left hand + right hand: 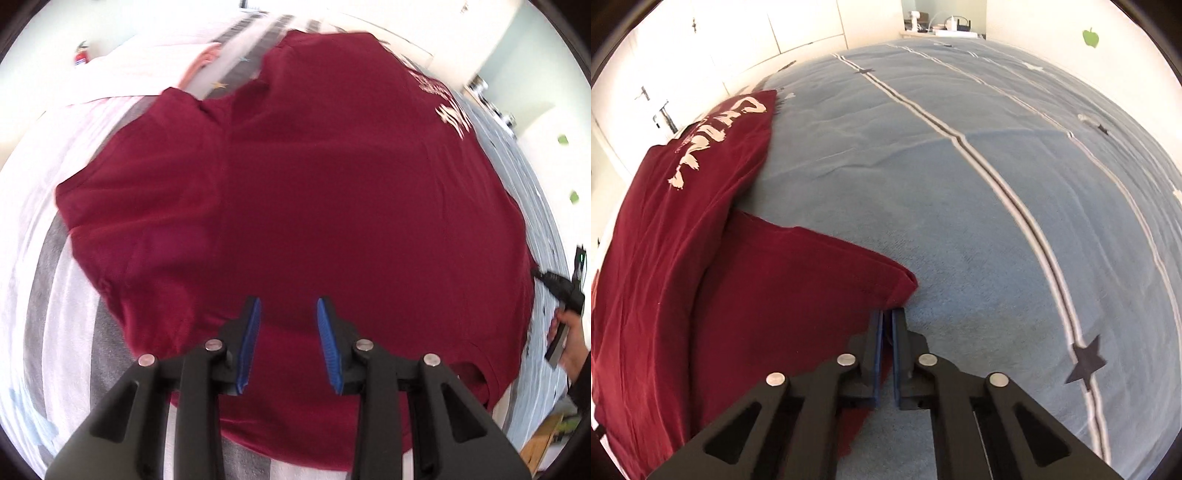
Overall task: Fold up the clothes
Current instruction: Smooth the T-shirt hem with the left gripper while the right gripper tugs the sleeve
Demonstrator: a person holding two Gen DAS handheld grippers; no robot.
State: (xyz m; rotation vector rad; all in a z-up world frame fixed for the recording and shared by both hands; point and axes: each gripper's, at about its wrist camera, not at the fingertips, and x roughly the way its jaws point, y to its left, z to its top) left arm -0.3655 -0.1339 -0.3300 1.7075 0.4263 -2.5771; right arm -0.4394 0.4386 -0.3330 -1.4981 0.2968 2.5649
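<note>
Maroon shirt (295,177) spread on striped bed cover (960,203), sleeve seen at 9 o'clock; no fold judged finished. Left gripper (289,345) jaws parted above hem, nothing pinched. Right gripper (887,350) jaws closed on sleeve tip, fold judged begun

A wide bed (960,206) fills the room, its blue cover crossed by pale stripes and dark stars (1086,360). White cupboard doors (701,48) line the far wall, bright daylight washing over them. A red fire extinguisher (82,55) stands against a pale wall.
</note>
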